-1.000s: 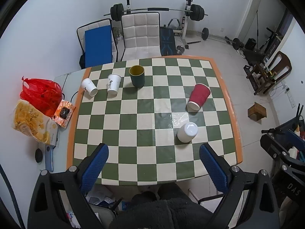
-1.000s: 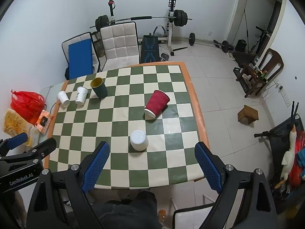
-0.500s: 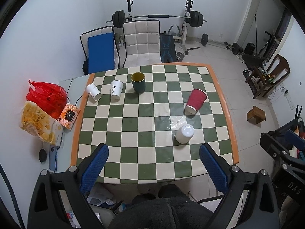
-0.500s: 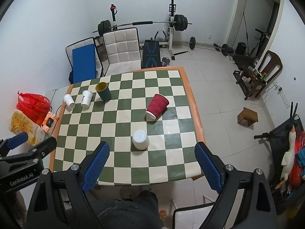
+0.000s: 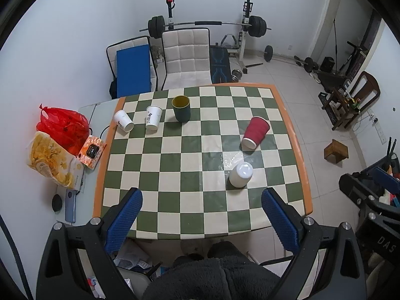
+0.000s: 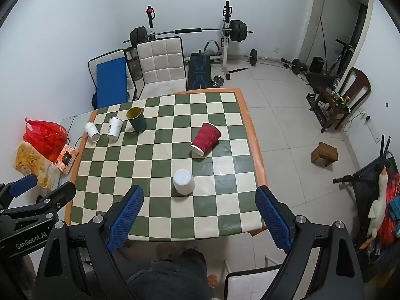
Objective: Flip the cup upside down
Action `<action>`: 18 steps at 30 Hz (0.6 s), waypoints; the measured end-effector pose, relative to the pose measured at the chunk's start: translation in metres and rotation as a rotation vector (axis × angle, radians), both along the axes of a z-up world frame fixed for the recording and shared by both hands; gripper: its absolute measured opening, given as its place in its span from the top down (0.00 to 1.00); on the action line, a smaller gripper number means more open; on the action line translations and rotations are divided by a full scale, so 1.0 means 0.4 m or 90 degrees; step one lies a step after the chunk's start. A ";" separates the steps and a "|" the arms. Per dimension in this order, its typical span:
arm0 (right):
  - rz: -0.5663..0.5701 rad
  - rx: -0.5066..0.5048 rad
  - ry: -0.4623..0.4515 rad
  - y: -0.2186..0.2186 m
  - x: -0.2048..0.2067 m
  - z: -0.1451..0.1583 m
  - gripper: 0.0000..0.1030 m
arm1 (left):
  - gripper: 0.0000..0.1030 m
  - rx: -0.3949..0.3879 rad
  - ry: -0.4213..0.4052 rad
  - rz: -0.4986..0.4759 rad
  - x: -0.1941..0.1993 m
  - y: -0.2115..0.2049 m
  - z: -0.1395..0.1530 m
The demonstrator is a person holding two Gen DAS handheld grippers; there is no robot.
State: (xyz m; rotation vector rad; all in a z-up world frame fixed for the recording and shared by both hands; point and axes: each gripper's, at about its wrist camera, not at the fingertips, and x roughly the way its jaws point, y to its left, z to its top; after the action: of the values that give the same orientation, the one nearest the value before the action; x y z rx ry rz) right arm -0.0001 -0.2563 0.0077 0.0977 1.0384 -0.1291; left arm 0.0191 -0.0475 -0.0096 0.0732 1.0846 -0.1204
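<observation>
A green-and-cream checkered table [image 5: 175,175] [image 6: 155,170] holds several cups. A white cup [image 5: 240,175] [image 6: 184,182] stands upside down near the front right. A red ribbed cup [image 5: 256,132] [image 6: 206,138] stands upside down, tilted in the fisheye view. A dark green cup [image 5: 182,108] [image 6: 136,119] stands upright at the back. Two white paper cups [image 5: 153,117] [image 6: 114,128] are at the back left; the leftmost [image 5: 123,120] [image 6: 92,131] lies tipped. My left gripper [image 5: 201,221] and right gripper [image 6: 198,216] are both open, empty, high above the table's near edge.
A red bag [image 5: 62,127], a snack bag [image 5: 52,160], a tissue pack [image 5: 92,151] and a phone [image 5: 70,205] lie on a side surface left of the table. Chairs [image 5: 186,57] and a barbell rack [image 5: 246,35] stand behind. A wooden stool [image 5: 336,151] is on the floor at right.
Both grippers have risen and pulled back from the table, so the table and cups look smaller. The cups have not moved. Both grippers stay open.
</observation>
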 end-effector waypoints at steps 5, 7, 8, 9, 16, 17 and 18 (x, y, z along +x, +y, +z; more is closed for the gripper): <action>0.012 0.002 0.003 0.000 0.006 -0.001 0.05 | 0.05 0.004 -0.005 0.004 -0.014 -0.002 0.014; 0.015 0.007 0.002 0.000 0.010 0.000 0.05 | 0.05 0.008 -0.012 0.003 -0.018 -0.002 0.019; 0.015 0.009 0.001 -0.002 0.009 0.003 0.05 | 0.05 0.009 -0.014 0.004 -0.015 0.000 0.018; 0.015 0.010 0.000 -0.001 0.014 0.001 0.05 | 0.05 0.011 -0.016 0.005 -0.013 -0.001 0.020; 0.016 0.011 -0.002 -0.001 0.019 0.000 0.05 | 0.01 0.012 -0.033 0.023 -0.001 0.012 0.031; 0.016 0.011 -0.002 -0.001 0.020 0.001 0.05 | 0.01 0.012 -0.037 0.026 -0.003 0.014 0.033; 0.017 0.008 -0.002 -0.001 0.021 0.001 0.05 | 0.01 0.011 -0.039 0.028 -0.002 0.016 0.035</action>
State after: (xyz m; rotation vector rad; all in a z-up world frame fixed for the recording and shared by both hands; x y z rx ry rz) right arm 0.0084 -0.2568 0.0082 0.0961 1.0370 -0.0978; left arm 0.0183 -0.0409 0.0044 0.0677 1.0258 -0.0689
